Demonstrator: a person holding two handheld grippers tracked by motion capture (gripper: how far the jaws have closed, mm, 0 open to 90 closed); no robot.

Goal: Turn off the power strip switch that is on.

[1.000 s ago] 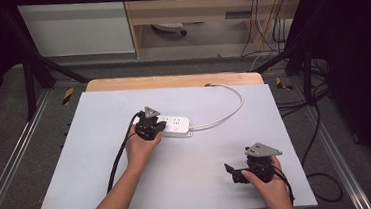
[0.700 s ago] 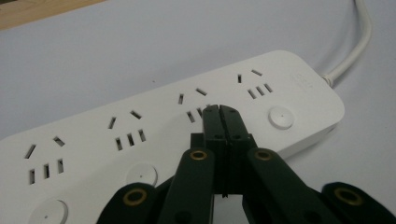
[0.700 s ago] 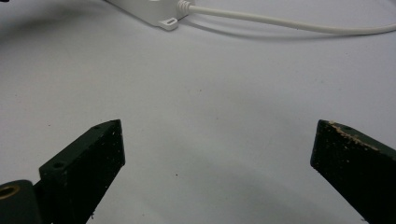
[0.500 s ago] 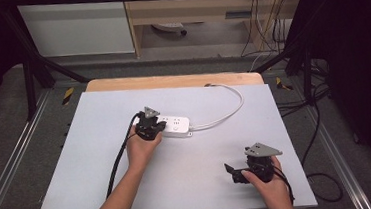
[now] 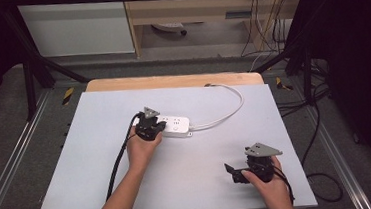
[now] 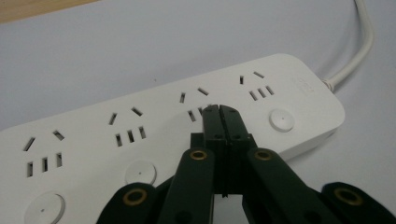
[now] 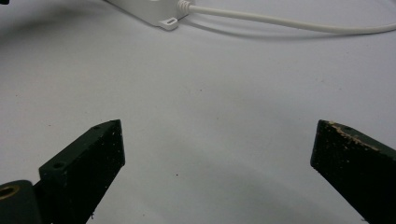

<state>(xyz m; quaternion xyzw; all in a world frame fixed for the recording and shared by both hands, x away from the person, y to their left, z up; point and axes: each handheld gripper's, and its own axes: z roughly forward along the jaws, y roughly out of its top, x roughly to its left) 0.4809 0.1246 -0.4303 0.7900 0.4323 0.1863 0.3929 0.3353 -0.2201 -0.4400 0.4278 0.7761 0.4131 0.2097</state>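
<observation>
White power strip (image 5: 171, 126) lies flat near the middle of the grey tabletop (image 5: 92, 157), its white cord (image 5: 224, 115) looping off toward the far right edge.

Compared with the high view a second ago and half a second ago, almost nothing has changed: strip, cord and both hands sit where they were.

On the left, the left gripper (image 6: 220, 110) is at the strip's near-left end. In the left gripper view its fingers (image 6: 212, 126) are clenched together with nothing between them, their tips over the strip's top face between a socket and a round button (image 6: 281, 120). I cannot tell whether they touch it. My guess is that this hand is steadying the strip or about to press a switch.

On the right, the right gripper (image 5: 235, 173) rests well apart from the strip near the front edge, fingers (image 7: 88, 161) released wide over bare tabletop. With no movement, the work appears paused.
</observation>
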